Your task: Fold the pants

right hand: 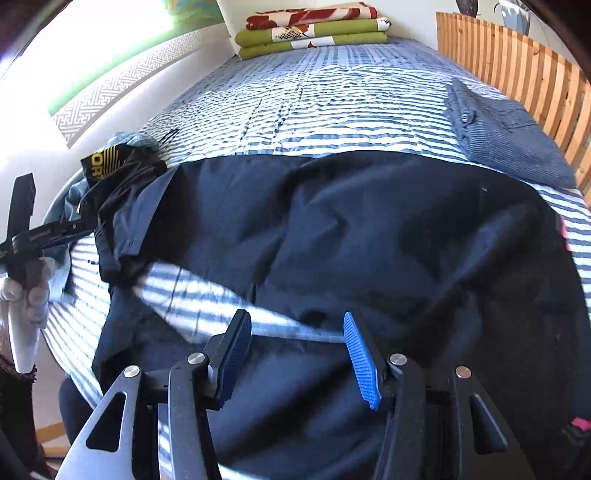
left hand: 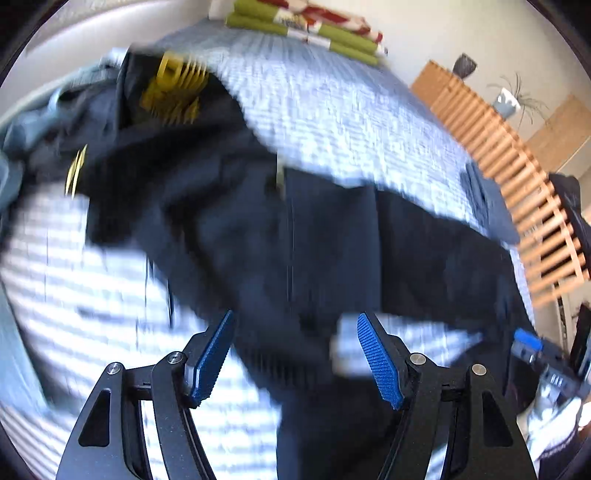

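Pants: wide dark navy fabric pants point(right hand: 369, 236) lie spread across the near part of the bed, rumpled, one edge lifted so a strip of striped cover shows through.
Bed: blue-and-white striped quilted bedspread point(right hand: 314, 103) runs away toward the far wall, under all the clothing.
Slatted frame: a pale wooden slatted panel point(right hand: 517, 66) stands along the bed's right side.
Linen stack: folded green and red-flowered cloths point(right hand: 314, 33) sit at the far end of the bed.
Grey garment: a folded blue-grey piece point(right hand: 506, 140) rests on the bedspread just beyond the pants, near the slats.
Black garment: a crumpled black piece with yellow lettering point(right hand: 110, 166) lies at the pants' left end, touching them.
Left gripper: black frame with blue ribbed pads point(left hand: 295, 360), jaws apart, nothing between them, above the pants; its view is blurred. From the right wrist view it shows at the far left, held by a white-gloved hand point(right hand: 26, 291).
Right gripper: same build point(right hand: 297, 360), jaws apart and empty, poised over the pants' near edge.
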A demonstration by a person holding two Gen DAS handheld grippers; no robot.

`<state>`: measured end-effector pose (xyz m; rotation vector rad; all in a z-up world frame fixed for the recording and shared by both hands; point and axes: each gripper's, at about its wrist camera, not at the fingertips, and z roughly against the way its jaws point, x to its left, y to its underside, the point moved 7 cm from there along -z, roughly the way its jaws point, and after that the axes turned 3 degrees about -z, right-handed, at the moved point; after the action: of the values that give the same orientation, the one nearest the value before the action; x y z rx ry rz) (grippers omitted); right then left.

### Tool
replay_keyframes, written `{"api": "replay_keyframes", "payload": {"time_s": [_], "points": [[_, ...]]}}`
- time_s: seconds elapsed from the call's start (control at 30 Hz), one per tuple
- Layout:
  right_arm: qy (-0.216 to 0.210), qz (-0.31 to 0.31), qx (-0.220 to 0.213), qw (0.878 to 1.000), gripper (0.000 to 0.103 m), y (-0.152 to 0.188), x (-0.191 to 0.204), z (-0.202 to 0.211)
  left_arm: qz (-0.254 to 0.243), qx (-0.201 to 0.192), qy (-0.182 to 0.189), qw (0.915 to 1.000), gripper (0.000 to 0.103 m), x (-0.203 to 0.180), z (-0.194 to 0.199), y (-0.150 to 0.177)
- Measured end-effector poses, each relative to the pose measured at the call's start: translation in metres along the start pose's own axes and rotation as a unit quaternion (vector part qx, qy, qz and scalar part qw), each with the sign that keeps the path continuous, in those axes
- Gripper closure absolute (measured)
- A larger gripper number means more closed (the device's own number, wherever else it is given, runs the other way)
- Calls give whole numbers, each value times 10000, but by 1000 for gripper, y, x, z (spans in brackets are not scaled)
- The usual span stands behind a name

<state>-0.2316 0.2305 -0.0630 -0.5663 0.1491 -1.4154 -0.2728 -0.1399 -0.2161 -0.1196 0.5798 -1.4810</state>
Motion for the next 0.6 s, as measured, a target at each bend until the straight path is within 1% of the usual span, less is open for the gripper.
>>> {"api": "replay_keyframes", "payload": {"time_s": [0.1,0.13,0.17,0.23,0.3,0.33,0.4,0.43,0.47,0.5,0.53,0.57,0.6], "points": [[-21,-121,95,9999,55,22,-8,14,-6,208,240,9995,30,-10,12,54],[-31,-163,123,9998,55,29,-10,18,-115,317,286,9990,28,-15,17,77],[-31,-185,152,9997,55,36,-12,22,-235,379,270,9986,27,-20,18,91],[-70,-199,220,9995,55,52,-11,29,-463,490,113,9977,22,-25,19,120],[-187,-154,330,9992,54,68,-5,33,-580,645,112,9962,21,-33,14,141],[-211,-68,358,9991,54,75,1,34,-632,713,101,9954,21,-30,10,148],[-116,250,371,9989,52,89,14,32,-701,727,-97,9948,21,-26,5,162],[-9,481,377,9981,51,95,23,29,-783,669,-224,9944,21,-28,5,170],[71,663,366,9971,51,100,28,25,-864,611,-339,9938,21,-29,4,171],[168,838,345,9957,51,102,32,21,-911,560,-452,9932,30,-29,2,171],[300,1001,313,9940,51,104,36,15,-908,522,-550,9930,53,-28,1,171],[440,1132,290,9922,51,105,37,9,-888,501,-625,9928,65,-24,1,170],[588,1254,275,9900,51,106,37,3,-846,488,-669,9930,83,-19,3,166]]}}
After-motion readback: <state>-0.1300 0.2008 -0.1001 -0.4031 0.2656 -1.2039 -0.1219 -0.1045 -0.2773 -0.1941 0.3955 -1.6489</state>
